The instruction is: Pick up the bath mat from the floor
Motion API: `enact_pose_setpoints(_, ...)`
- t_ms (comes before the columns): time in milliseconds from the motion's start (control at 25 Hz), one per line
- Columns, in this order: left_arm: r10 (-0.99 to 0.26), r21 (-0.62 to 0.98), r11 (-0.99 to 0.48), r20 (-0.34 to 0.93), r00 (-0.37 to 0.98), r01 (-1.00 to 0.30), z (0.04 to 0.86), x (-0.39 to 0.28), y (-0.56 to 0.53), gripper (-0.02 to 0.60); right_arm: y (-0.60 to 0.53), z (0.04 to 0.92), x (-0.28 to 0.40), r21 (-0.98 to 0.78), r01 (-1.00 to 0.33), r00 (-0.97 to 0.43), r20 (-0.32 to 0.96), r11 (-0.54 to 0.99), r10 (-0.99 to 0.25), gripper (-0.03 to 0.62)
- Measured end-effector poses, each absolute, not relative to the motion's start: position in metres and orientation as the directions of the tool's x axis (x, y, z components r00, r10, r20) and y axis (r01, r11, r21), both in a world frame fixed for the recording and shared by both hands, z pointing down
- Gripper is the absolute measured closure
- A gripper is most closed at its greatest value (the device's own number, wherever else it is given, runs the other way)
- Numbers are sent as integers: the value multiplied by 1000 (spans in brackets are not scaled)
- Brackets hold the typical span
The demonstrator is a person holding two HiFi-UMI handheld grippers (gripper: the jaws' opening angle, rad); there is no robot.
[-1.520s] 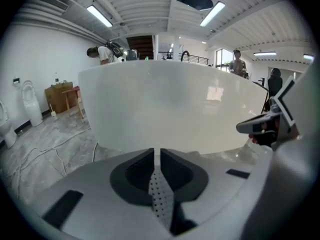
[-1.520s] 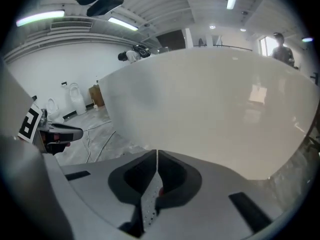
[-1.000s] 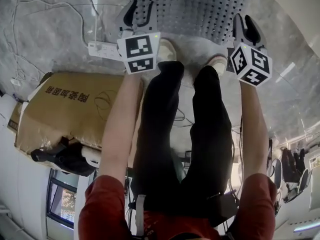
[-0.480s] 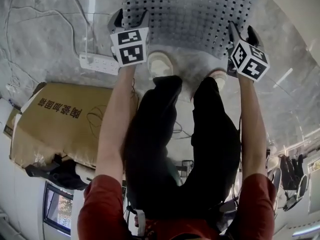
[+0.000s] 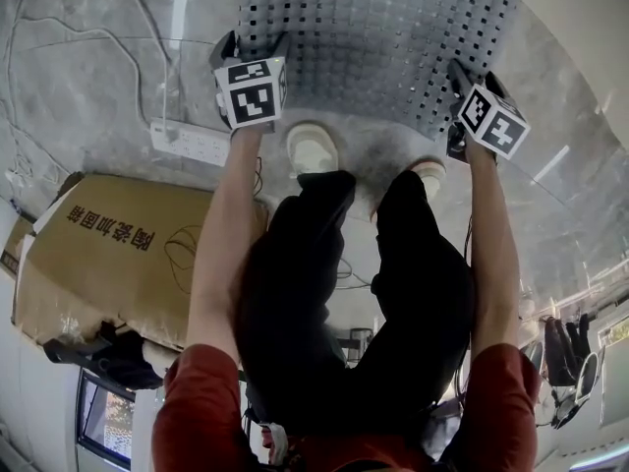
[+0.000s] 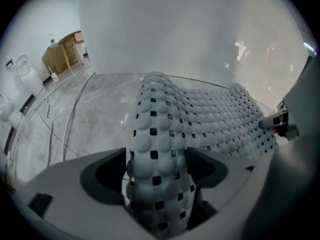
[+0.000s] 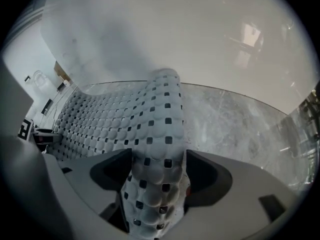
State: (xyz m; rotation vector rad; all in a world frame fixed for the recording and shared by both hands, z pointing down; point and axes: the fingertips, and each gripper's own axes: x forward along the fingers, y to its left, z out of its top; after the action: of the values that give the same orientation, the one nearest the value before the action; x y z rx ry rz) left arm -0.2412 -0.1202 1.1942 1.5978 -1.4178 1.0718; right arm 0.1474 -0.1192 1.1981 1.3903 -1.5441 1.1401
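Mat point(image 5: 383, 37) lies on the marble floor point(image 5: 79, 77), just past the person's shoes point(image 5: 313, 147). Left gripper point(image 5: 254, 43) and right gripper point(image 5: 475, 75) are at its two near corners. Both sets of jaws are opening up wide, each with a bunched bit of mat edge between them.

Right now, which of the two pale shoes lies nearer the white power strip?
The left pale shoe; the right pale shoe sits farther from the white power strip.
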Motion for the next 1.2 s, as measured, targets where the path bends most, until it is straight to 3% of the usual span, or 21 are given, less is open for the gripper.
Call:
enact_pose_setpoints(400,-350,28,-119,934,69,-992,1193,-237,-120,230,-121,1195,145,-155,-988,-153,932,21,-328,299)
enact_pose_setpoints(760,-291,95,-119,948,126,-988,1174,-217,-114,327,-122,1171,125,-226,-973,-228,905,47,-358,429)
enact_pose_setpoints(1200,-298,125,-94,943,148,-988,1113,-189,-101,414,-118,1108,114,-203,-971,-238,894,130,-380,521)
